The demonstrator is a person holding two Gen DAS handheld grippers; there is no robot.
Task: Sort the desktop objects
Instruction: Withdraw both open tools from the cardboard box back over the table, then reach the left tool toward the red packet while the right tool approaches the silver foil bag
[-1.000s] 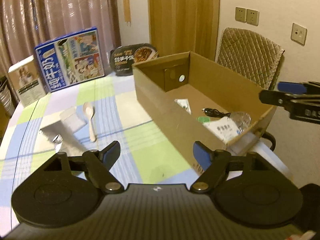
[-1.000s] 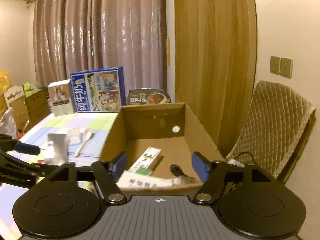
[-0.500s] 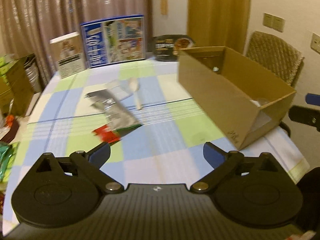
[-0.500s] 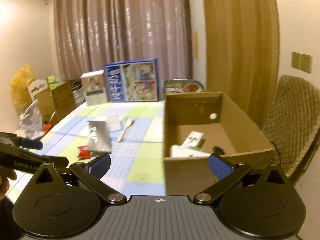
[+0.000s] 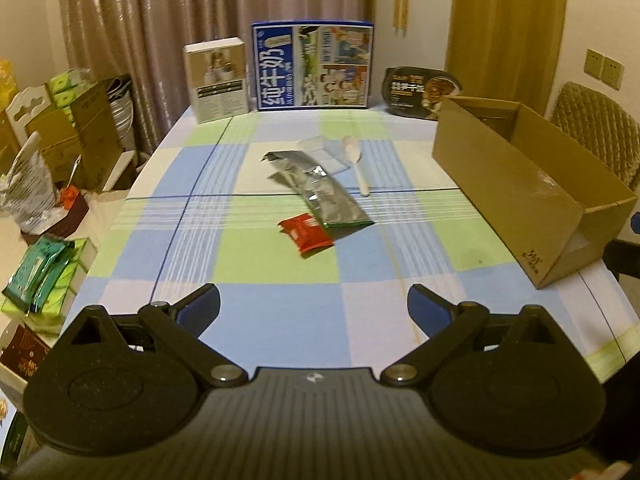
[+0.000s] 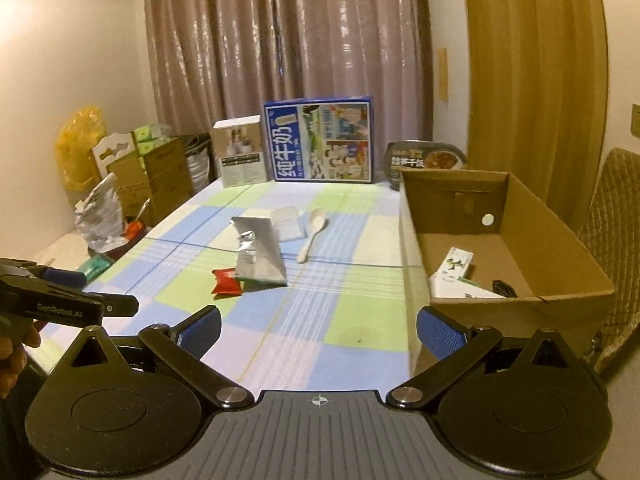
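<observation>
A silver foil pouch (image 5: 320,190) (image 6: 258,254), a red snack packet (image 5: 306,234) (image 6: 227,281), a white spoon (image 5: 356,162) (image 6: 313,230) and a clear plastic lid (image 5: 322,152) (image 6: 286,222) lie mid-table. An open cardboard box (image 5: 516,184) (image 6: 556,240) stands at the right, holding a small white-green carton (image 6: 456,264) and a black cable (image 6: 504,288). My left gripper (image 5: 314,306) is open and empty above the near table edge. My right gripper (image 6: 318,330) is open and empty, near the box's front left corner.
A blue milk carton box (image 5: 314,66), a small beige box (image 5: 216,80) and a black meal tray (image 5: 420,88) stand at the table's far edge. Boxes and bags (image 5: 60,140) crowd the floor left. A quilted chair (image 5: 596,128) is behind the box.
Both grippers have pulled back from the cardboard box and swung left toward the table's middle; their jaws have opened wider. The objects on the table have not moved.
</observation>
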